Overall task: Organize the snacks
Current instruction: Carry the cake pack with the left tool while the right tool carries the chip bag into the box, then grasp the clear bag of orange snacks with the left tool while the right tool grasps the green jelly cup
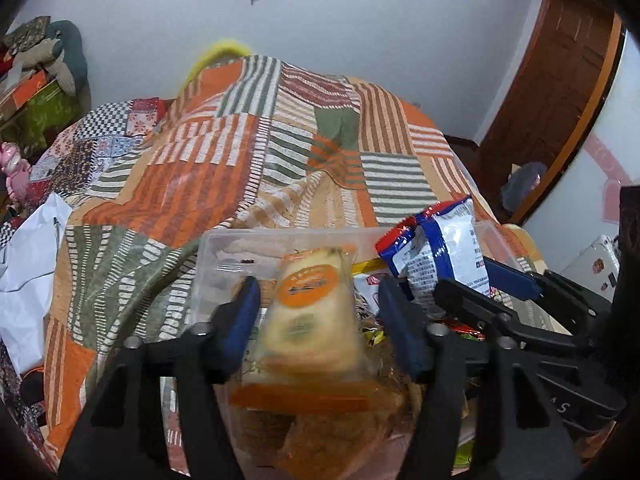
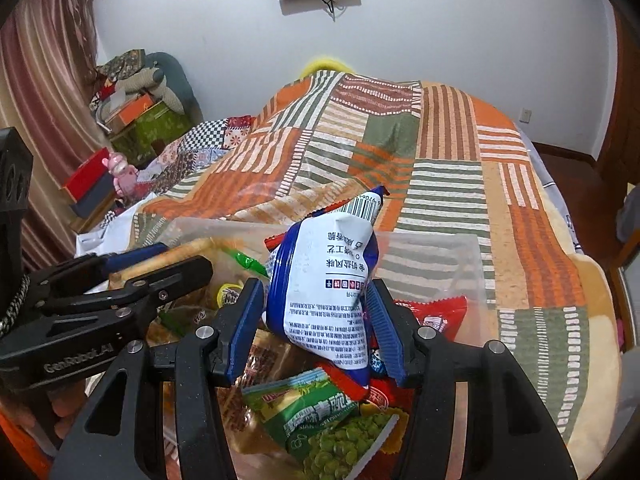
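Note:
A clear plastic bin [image 1: 224,248] [image 2: 440,256] of mixed snack packets sits on the bed. My left gripper [image 1: 320,312] holds a pale bread packet [image 1: 316,320] with an orange round label between its blue pads, above the bin's left part. My right gripper [image 2: 316,316] is shut on a blue-and-white snack bag [image 2: 328,280], held upright over the bin; this bag also shows in the left wrist view [image 1: 444,252], with the right gripper [image 1: 472,280] around it. A green pea packet [image 2: 320,420] and red packets [image 2: 436,316] lie below in the bin.
A patchwork orange, green and striped blanket [image 1: 280,140] [image 2: 440,152] covers the bed beyond the bin. A white plastic bag [image 1: 28,272] lies at the left. Boxes and soft toys [image 2: 136,108] are stacked by the far left wall. A wooden door [image 1: 560,80] stands at the right.

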The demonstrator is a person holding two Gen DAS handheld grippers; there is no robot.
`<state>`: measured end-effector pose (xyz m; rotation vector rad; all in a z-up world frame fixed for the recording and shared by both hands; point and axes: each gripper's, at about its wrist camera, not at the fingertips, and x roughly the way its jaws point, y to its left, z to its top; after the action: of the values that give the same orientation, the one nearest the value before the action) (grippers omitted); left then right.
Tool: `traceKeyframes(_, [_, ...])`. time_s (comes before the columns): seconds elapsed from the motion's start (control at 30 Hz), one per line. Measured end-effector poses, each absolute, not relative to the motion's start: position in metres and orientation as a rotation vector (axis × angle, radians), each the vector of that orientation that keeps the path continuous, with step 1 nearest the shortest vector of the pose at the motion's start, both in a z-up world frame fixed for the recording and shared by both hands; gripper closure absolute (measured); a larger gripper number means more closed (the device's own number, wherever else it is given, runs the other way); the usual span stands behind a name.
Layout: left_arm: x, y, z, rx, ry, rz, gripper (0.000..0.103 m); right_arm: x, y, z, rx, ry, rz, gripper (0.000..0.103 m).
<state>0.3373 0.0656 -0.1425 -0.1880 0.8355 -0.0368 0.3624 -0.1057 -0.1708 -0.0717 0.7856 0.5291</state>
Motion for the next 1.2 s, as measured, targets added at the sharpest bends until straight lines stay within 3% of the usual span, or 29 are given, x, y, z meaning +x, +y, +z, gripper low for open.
traceKeyframes(0.67, [0.258,0.068,-0.101,-0.128,0.771,-0.036,0.022,0.293,-0.142,-0.123,-0.096,0.660,0.562,0.039])
traceKeyframes(0.8, [0.233,0.067,-0.105,-0.111,0.795,-0.040,0.017,0.276,-0.151,-0.122,-0.096,0.657,0.569,0.038])
traceKeyframes(1.2, [0.176,0.046,-0.146,-0.088,0.934,-0.080,0.016,0.232,-0.159,-0.152,-0.107,0.722,0.596,0.037])
